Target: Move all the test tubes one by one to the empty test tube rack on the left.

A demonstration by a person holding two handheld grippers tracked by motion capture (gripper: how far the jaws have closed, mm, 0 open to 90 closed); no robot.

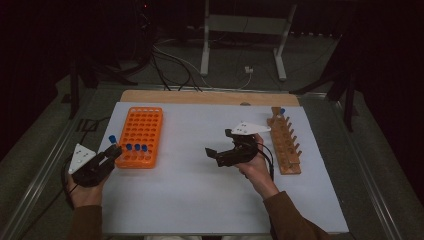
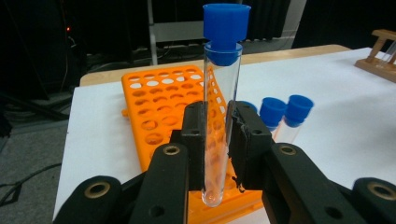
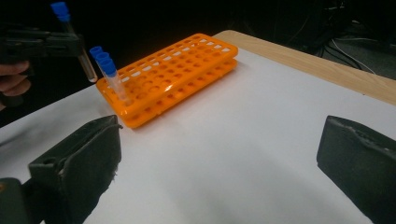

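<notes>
Overhead, orange rack [image 1: 139, 136] left, wooden rack [image 1: 285, 141] right. Right gripper [image 1: 216, 156] jaws wide, empty. Left gripper [image 2: 218, 135] clamps blue-capped tube [image 2: 220, 107] upright beside the orange rack's near corner; tube bottom sits hard to see against the rack.

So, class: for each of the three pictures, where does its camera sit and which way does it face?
High view: above the person's side, looking forward and down on the white table; both forearms, left gripper, right gripper.
Left gripper view: along shut jaws clamping a blue-capped test tube, toward the orange rack.
Right gripper view: between open jaws, across the table.
Shared: all three views show the orange rack.
</notes>
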